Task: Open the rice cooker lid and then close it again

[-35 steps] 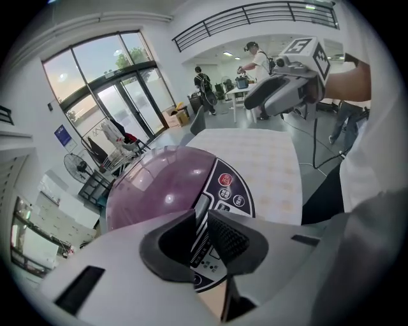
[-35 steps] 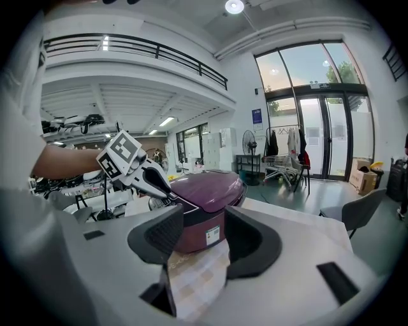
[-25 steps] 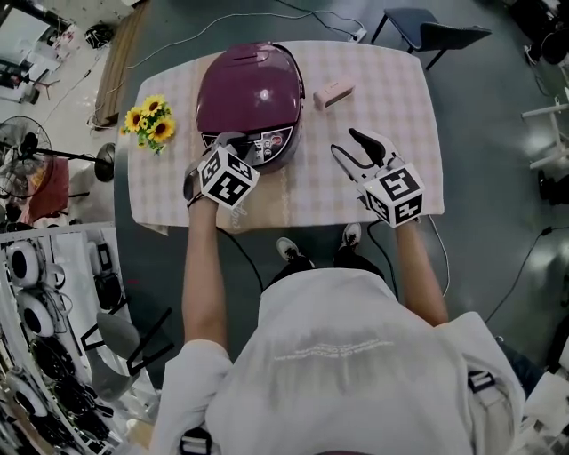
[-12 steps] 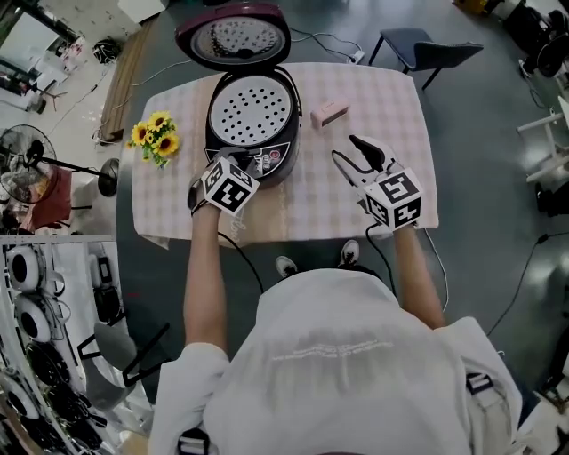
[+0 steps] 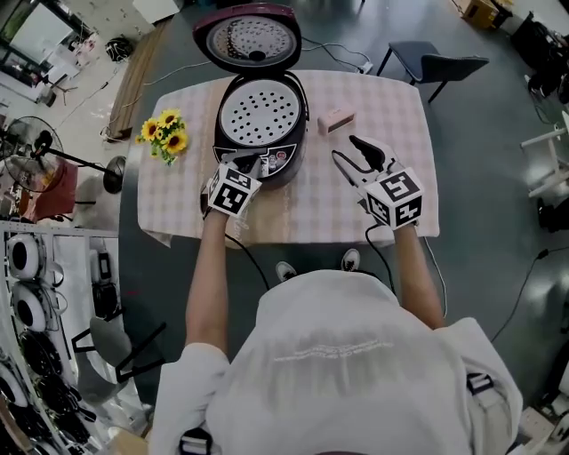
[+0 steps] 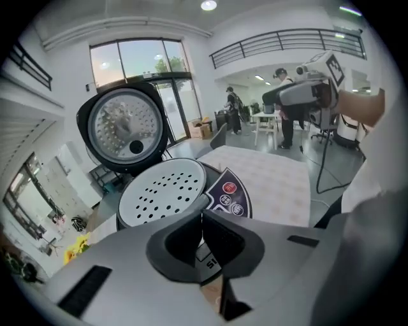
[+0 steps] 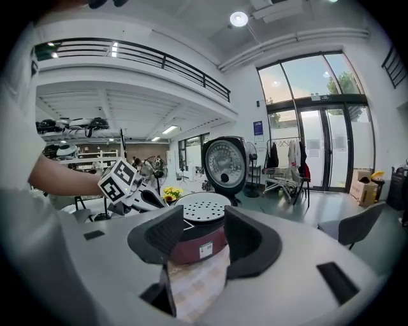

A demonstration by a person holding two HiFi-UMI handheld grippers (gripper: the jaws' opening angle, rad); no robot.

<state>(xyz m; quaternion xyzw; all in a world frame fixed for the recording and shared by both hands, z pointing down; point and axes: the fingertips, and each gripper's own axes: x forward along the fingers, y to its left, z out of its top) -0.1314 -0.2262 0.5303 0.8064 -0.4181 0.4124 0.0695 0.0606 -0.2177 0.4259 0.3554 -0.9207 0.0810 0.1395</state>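
The left tongs (image 5: 249,165) are shut, the right tongs (image 5: 348,147) gape, both empty; one rice cooker (image 5: 286,165), lid (image 5: 248,40) up, stands between one sunflower bunch (image 5: 164,136) and one pink box (image 5: 336,120).

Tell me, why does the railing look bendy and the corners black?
Right gripper view: the wide-angle lens bends the balcony railing and darkens the corners, and the ceiling lamp glares white. Left gripper view: same rounding. Head view: straighter, the rice cooker sharp.

The rounded plastic rice cooker (image 5: 262,115) is maroon, the cloth table cover (image 5: 382,115) pink-and-white checked, the bunch of flowers (image 5: 163,135) yellow, the small box (image 5: 336,120) seemingly pale pink.
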